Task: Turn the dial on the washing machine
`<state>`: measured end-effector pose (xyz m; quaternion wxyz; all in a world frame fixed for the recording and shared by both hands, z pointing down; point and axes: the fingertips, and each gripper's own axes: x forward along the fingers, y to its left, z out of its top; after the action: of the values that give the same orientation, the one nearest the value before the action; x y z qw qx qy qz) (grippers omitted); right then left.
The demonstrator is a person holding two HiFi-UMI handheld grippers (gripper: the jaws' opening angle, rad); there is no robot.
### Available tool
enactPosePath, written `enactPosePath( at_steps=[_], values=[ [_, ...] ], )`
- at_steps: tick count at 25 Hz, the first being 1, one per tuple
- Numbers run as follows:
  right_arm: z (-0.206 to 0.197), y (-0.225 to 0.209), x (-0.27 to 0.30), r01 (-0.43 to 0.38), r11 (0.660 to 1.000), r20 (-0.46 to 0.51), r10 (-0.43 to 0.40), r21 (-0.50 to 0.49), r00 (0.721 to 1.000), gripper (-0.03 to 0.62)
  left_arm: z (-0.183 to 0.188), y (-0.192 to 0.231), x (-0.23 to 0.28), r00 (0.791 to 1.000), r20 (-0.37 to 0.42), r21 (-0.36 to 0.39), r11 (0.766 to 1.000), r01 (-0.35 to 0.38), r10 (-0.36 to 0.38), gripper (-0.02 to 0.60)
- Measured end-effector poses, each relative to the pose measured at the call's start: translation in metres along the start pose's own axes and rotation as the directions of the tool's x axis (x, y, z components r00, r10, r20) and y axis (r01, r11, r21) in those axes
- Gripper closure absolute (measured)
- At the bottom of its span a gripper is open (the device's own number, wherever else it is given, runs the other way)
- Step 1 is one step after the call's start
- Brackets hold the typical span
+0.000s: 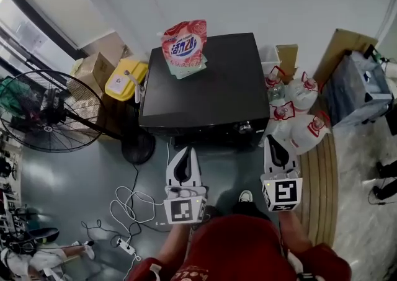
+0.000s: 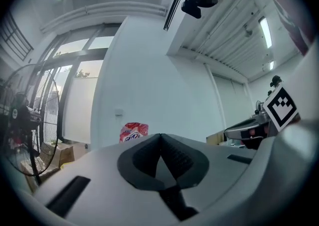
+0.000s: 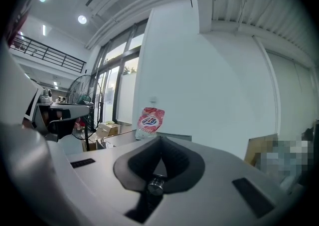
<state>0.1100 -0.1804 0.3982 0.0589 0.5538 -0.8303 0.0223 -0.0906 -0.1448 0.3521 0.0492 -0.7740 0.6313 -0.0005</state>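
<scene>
A pink-and-red bag [image 1: 184, 47] stands upright at upper centre. A big black fan [image 1: 46, 110] fills the left edge. Above and to its right sit a cardboard box [image 1: 94, 69] and a yellow tub [image 1: 126, 79], side by side. Right of centre, several clear jugs [image 1: 296, 115] with red-and-white labels crowd together, and a cardboard sheet [image 1: 345, 46] shows at upper right. A white cable [image 1: 127, 206] loops over the grey floor [image 1: 62, 180] at lower left, near a power strip [image 1: 124, 247].

Wears red top [image 1: 239, 250], white left claw [image 1: 184, 151] & right claw [image 1: 272, 142] w/ b&w marker cubes [image 1: 184, 210].
</scene>
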Motion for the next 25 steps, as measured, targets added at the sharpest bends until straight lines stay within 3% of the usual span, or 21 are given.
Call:
enactPosePath(
  at_steps=[8, 20, 25],
  values=[
    [-0.038, -0.008, 0.031, -0.047, 0.999, -0.051, 0.047, 0.003, 0.998, 0.585, -0.041, -0.016, 0.016, 1.000, -0.014, -0.027, 1.000, -0.009, 0.009, 0.572],
    [-0.108, 0.011, 0.065, 0.038, 0.999, -0.092, -0.037, 0.008, 0.995, 0.585, -0.102, 0.005, 0.026, 0.999, -0.005, -0.046, 0.998, 0.036, -0.036, 0.572],
    [-0.141, 0.018, 0.071, 0.029, 0.998, -0.152, -0.022, 0.047, 0.988, 0.579, -0.127, 0.006, 0.023, 0.998, -0.046, -0.040, 0.998, 0.048, -0.049, 0.572]
  ],
)
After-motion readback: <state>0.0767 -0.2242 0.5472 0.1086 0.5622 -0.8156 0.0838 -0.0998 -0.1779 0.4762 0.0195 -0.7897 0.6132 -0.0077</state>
